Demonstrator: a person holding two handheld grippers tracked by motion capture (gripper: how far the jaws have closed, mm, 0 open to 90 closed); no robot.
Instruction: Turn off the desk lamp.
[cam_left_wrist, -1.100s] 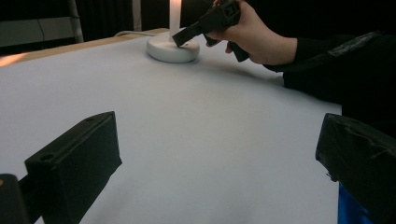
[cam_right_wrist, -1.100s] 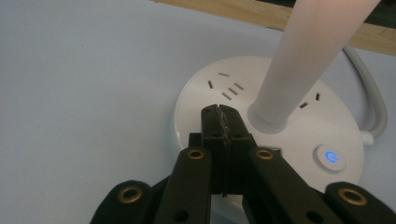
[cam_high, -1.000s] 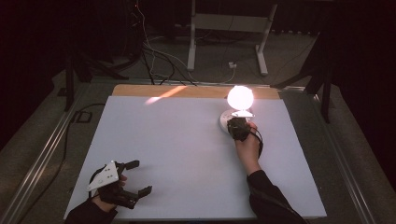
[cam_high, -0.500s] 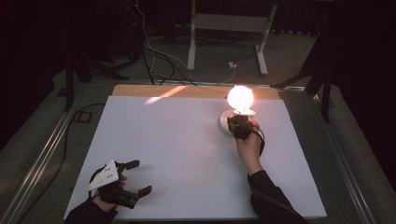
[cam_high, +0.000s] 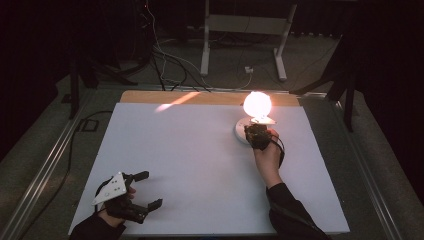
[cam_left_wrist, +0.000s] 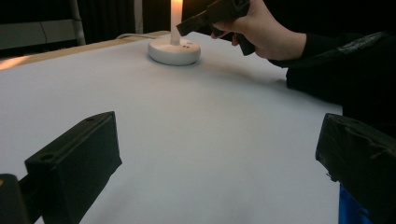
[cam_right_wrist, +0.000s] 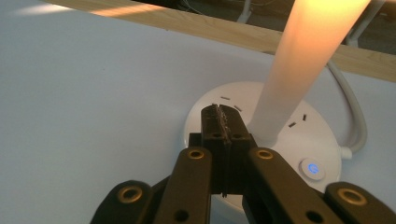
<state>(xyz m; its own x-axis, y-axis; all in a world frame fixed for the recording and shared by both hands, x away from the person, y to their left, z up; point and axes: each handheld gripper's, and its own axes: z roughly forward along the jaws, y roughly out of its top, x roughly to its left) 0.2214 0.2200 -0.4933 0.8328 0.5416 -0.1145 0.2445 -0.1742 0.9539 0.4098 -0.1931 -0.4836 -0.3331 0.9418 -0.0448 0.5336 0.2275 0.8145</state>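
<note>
Worktop (cam_high: 190, 165) from the high view: my left tongs (cam_high: 145, 192) rest at the near left corner, jaws wide apart and empty, while my right tongs (cam_high: 256, 134) reach the lit lamp (cam_high: 257, 105) at the far right. Left gripper view: the lamp base (cam_left_wrist: 174, 51) sits well ahead. Right gripper view: my right jaws are pressed together, gripping nothing, over the base beside the glowing stem (cam_right_wrist: 303, 60); a button (cam_right_wrist: 312, 168) glows blue.

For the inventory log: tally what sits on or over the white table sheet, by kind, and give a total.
Lit lamp on a round white base: 1
Handheld grippers: 2, left gripper and right gripper
White sheet: 1
Total: 4
</note>
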